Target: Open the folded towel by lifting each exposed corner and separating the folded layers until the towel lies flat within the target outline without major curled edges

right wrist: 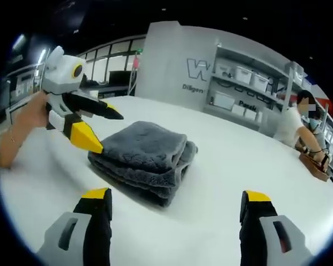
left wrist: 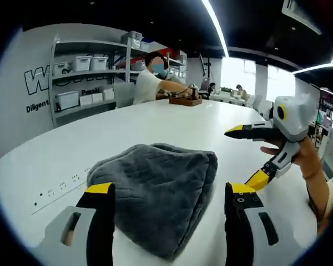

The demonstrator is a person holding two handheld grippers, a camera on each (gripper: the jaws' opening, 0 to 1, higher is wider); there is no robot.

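1. The left gripper [left wrist: 169, 194] is hovering with jaws spread wide, the folded grey towel [left wrist: 158, 191] lying directly ahead between its tips, nearer than to the other.
2. The right gripper [right wrist: 175, 202] is also spread, gripping nothing, the towel [right wrist: 144, 158] sitting further ahead and slightly left, stacked layer edges facing it.
3. The towel is resting on the white table [right wrist: 222, 177] (no outline visible).
4. Beyond, a seated person [left wrist: 150, 80] and shelves [left wrist: 83, 77] are standing well clear.
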